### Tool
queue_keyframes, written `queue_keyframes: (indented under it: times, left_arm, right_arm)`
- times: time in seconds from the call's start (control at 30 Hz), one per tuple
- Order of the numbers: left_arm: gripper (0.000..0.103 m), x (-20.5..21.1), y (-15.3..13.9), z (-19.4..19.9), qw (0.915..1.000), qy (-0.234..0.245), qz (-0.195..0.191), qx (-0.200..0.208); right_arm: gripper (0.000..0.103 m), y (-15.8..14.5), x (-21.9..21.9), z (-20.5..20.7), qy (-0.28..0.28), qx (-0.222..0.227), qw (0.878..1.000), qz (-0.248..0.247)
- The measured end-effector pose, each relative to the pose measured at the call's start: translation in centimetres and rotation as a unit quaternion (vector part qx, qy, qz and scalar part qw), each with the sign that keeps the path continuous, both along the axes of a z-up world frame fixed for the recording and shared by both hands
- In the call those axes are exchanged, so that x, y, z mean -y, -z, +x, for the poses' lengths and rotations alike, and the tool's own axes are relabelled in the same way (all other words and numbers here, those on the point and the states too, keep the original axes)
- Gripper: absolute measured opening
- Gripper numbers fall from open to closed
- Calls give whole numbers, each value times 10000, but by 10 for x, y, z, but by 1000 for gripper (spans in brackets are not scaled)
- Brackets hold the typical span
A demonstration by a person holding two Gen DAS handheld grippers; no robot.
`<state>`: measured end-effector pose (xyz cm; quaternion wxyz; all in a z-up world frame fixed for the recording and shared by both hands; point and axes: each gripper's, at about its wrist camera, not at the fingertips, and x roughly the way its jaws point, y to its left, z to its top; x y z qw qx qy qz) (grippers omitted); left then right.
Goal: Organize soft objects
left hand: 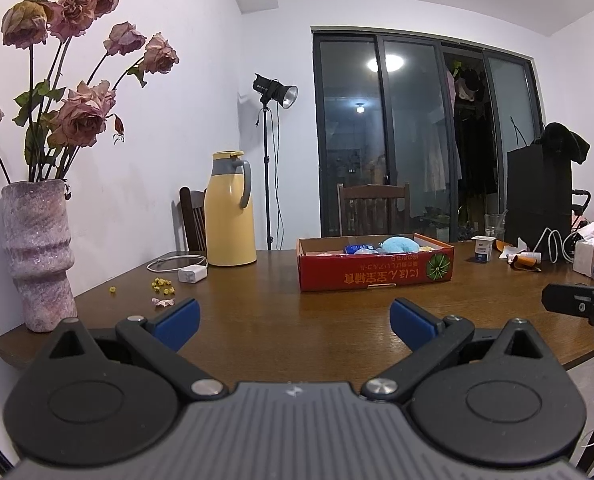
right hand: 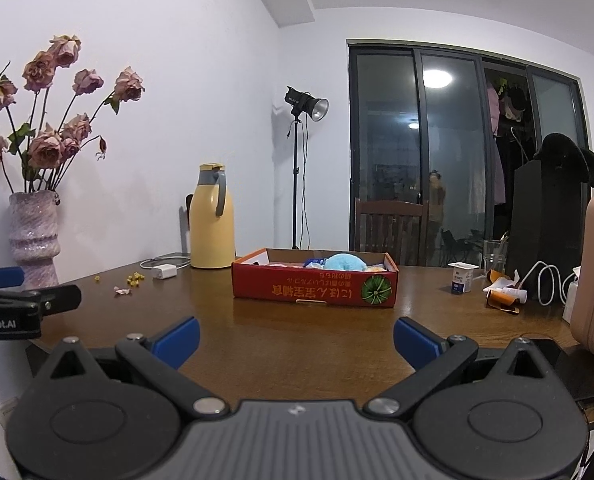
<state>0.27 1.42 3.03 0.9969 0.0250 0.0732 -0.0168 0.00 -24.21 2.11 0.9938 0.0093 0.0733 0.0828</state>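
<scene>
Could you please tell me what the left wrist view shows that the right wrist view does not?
Only the left wrist view shows the open left gripper from behind and the white tissue pack at far right. Only the right wrist view shows the open right gripper from behind. Both share the red cardboard box holding a light blue plush toy, and the yellow thermos jug.

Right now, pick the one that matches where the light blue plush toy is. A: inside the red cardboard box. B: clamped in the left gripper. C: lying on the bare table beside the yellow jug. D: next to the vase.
A: the blue plush toy sits inside the red cardboard box among other small things, while the left gripper and right gripper are both open and empty.
</scene>
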Motion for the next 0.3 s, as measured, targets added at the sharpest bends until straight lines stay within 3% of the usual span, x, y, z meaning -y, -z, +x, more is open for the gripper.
queue_keyframes:
  times: [0.3]
  left_arm:
    - [103, 0, -1, -1, 9998, -128, 63, 151]
  right_arm:
    - [103, 0, 0, 0, -4, 0, 10000, 0]
